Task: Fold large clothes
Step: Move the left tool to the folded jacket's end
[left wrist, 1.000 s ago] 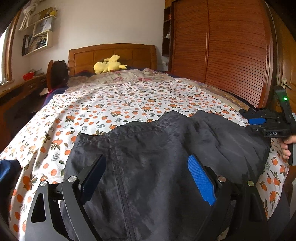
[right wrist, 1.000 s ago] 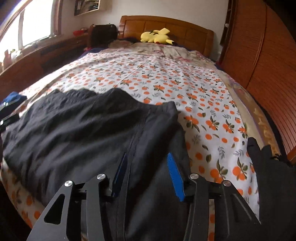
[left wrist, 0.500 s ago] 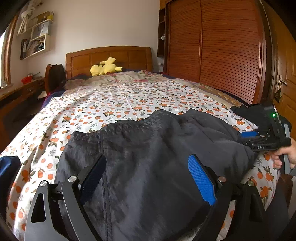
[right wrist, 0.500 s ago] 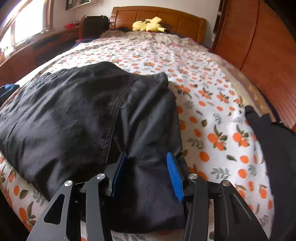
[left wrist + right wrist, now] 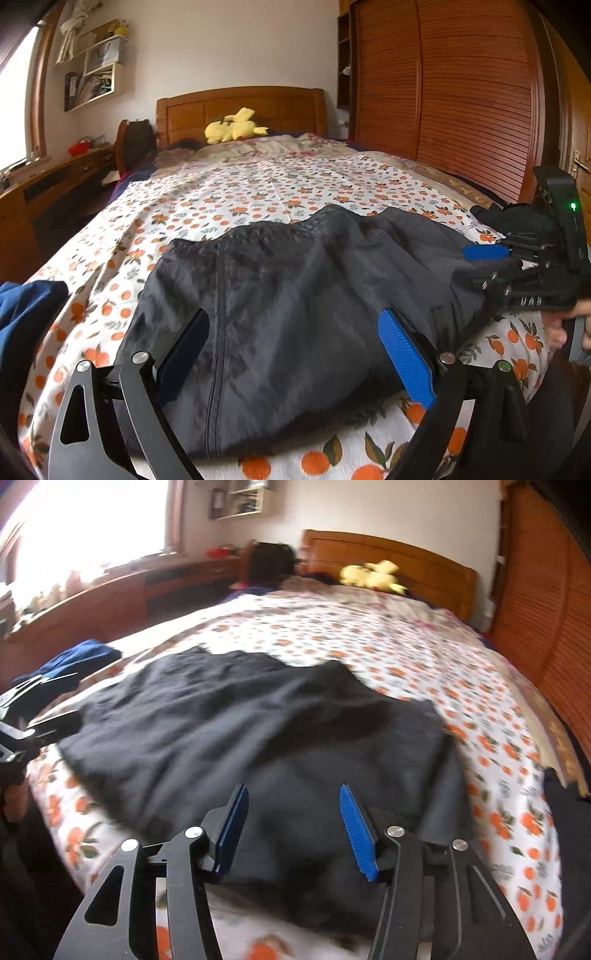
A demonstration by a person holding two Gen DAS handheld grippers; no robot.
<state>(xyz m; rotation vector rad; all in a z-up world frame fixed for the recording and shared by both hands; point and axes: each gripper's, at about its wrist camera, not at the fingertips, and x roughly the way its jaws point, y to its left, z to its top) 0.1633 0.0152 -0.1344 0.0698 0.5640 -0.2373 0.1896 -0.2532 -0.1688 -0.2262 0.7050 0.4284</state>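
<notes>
Black garment (image 5: 295, 302) lying part-folded on bed (image 5: 273, 192), still bulky; more folds likely remaining. Left gripper (image 5: 295, 350) gaping wide, holding nothing. Right gripper (image 5: 291, 823) opening, gripping nothing, cloth beneath.

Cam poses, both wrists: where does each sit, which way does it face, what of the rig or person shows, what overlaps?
Left wrist: on the left claw, looking up the bed toward the headboard, over the dark garment; its wide-apart fingers frame the bottom, and the right claw and a hand show at right.
Right wrist: on the right claw, jaws opening over the garment, angled toward the window side; the left claw shows at left.
Shared: garment, floral bed, yellow plush toy, headboard.
</notes>
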